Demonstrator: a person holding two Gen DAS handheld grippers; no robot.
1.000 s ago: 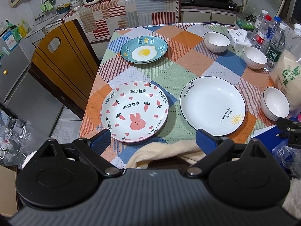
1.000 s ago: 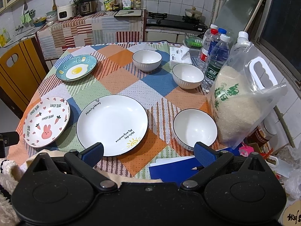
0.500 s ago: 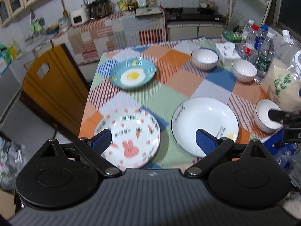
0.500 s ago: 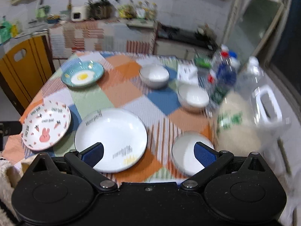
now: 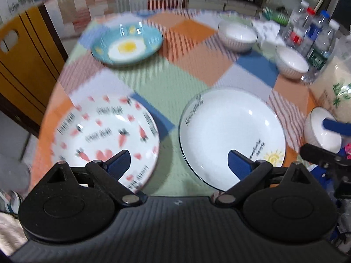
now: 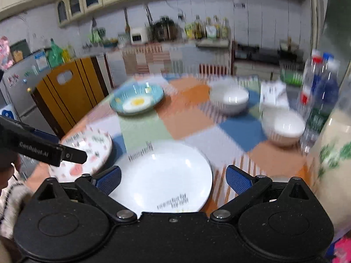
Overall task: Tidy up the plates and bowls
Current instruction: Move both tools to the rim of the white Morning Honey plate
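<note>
Both grippers have pushed forward over the table since a second ago; frames are motion-blurred. Left gripper (image 5: pixel 178 164) wide, holding nothing, hovering between two plates: pink carrot plate (image 5: pixel 105 135) at 9 o'clock of it, big white plate (image 5: pixel 230 133) at 2 o'clock. Blue egg plate (image 5: pixel 127 42) sits at 12 o'clock of the carrot plate. Right gripper (image 6: pixel 173 179) wide, empty, above the white plate. Far bowl (image 6: pixel 229 98), middle bowl (image 6: pixel 283 127) at 1–2 o'clock; near bowl (image 5: pixel 322 131) beside the rice bag (image 5: pixel 333 92). Checked tablecloth (image 5: pixel 175 81) underneath.
</note>
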